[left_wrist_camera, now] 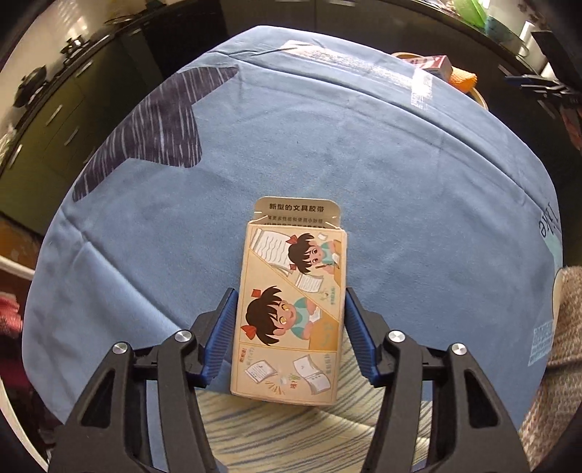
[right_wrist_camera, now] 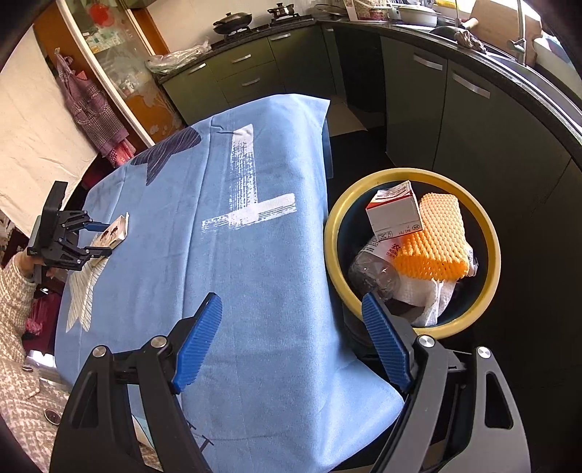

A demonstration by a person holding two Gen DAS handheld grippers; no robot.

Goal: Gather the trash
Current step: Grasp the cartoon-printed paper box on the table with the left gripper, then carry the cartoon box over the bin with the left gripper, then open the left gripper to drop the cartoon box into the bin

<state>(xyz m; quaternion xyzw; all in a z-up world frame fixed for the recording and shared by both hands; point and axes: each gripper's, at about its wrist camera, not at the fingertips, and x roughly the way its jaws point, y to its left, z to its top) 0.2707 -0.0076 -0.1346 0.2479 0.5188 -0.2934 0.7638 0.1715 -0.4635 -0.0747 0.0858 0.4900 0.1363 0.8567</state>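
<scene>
1. The left gripper (left_wrist_camera: 289,316) straddles a flat cartoon-printed box (left_wrist_camera: 291,309) lying on the blue tablecloth (left_wrist_camera: 363,152); its pads sit at the box's edges, with firm contact unclear.
2. The right gripper (right_wrist_camera: 291,342) hangs wide open and empty beside the yellow-rimmed bin (right_wrist_camera: 483,218), which holds a carton (right_wrist_camera: 394,211), an orange sponge (right_wrist_camera: 436,236) and paper.

Blue cloth (right_wrist_camera: 254,276) covers the counter, filling centre frame in both views; printed on it are a dark whale tail (left_wrist_camera: 152,127) at upper left and a white letter T (right_wrist_camera: 251,193). Dark green cabinets (right_wrist_camera: 247,72) run along the top of the right wrist view. A wok (right_wrist_camera: 232,20) sits on the stove at top centre. A checked apron (right_wrist_camera: 91,105) hangs at upper left. A tap (right_wrist_camera: 520,32) stands at upper right.
</scene>
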